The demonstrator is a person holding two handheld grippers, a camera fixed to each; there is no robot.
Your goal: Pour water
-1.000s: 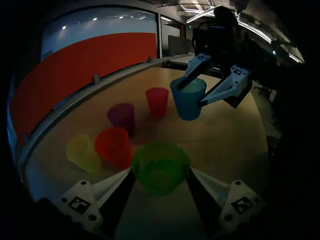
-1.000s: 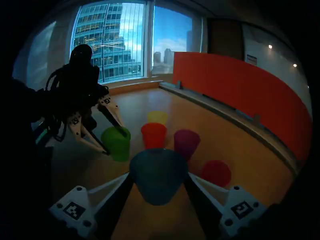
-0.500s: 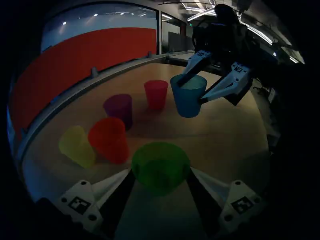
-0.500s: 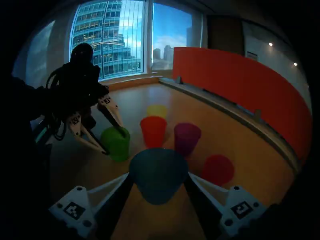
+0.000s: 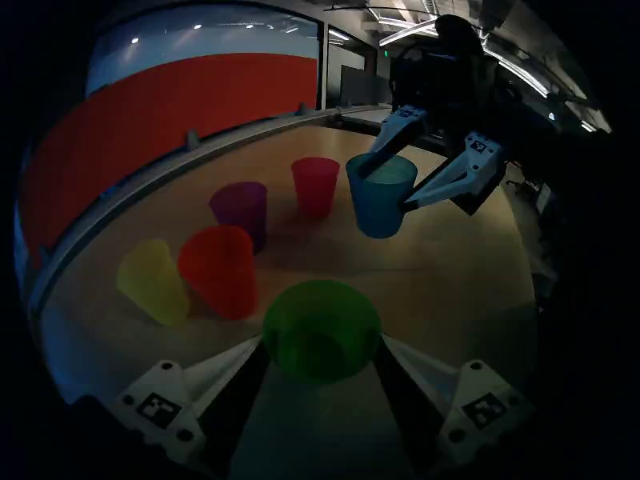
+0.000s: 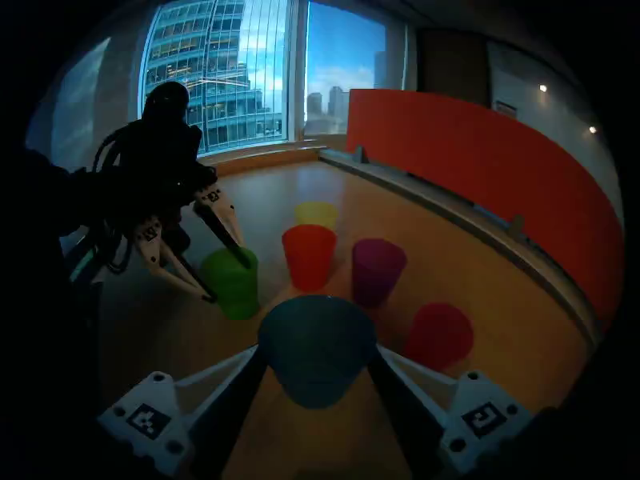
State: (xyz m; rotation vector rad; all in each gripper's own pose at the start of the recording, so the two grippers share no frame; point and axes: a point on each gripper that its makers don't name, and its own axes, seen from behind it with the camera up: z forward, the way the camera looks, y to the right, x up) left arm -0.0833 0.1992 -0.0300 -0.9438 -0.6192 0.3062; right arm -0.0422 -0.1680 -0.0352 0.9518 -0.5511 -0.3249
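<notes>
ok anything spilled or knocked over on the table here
Nothing stands out. The yellow cup, orange cup, purple cup and red cup stand upright on the table, with no puddle visible in the dim light. The left gripper holds the green cup upright, the right gripper the blue cup.

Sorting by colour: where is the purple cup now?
Left gripper view: purple cup stands on the table, between the orange cup and pink cup.

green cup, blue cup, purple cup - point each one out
green cup (image 5: 322, 344), left gripper view, its front wall.
blue cup (image 5: 376, 214), left gripper view, its side wall.
purple cup (image 6: 376, 276), right gripper view, its side wall.
</notes>
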